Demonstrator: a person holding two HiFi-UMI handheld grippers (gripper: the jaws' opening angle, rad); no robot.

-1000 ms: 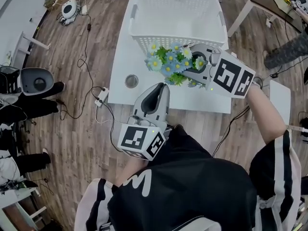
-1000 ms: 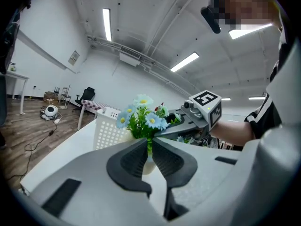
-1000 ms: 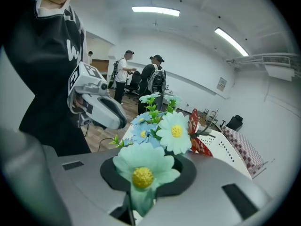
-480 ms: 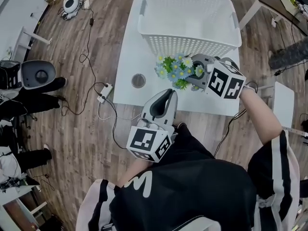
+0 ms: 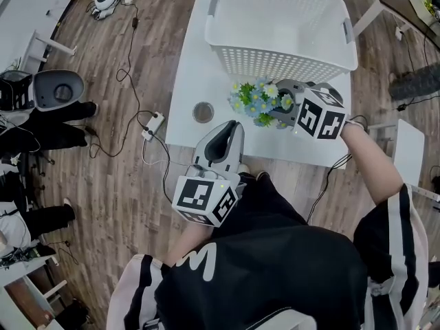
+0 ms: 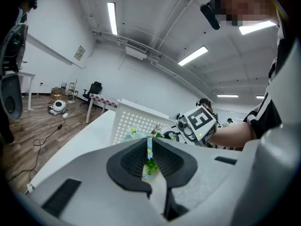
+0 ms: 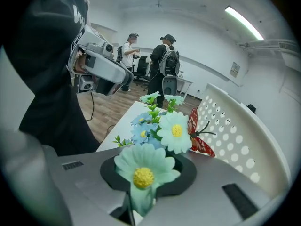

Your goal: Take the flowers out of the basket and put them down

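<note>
From the head view, the white basket (image 5: 280, 53) sits on the far part of the white table (image 5: 189, 81). The flowers (image 5: 256, 102) are outside it, just before its near wall and above the tabletop; I can't tell whether they touch it. The right gripper (image 5: 278, 112) comes in from the right and has them. A small round metal thing (image 5: 203, 111) lies on the table to their left. The left gripper (image 5: 230, 128) hangs at the near table edge.

In the left gripper view, its jaws are drawn together to a thin slit, with nothing in them; the bunch shows far beyond.

In the right gripper view, the jaws are narrow and clamped on the bunch's base, blooms standing up past the pads, a red butterfly (image 7: 200, 136) among them, the basket wall at right
</note>
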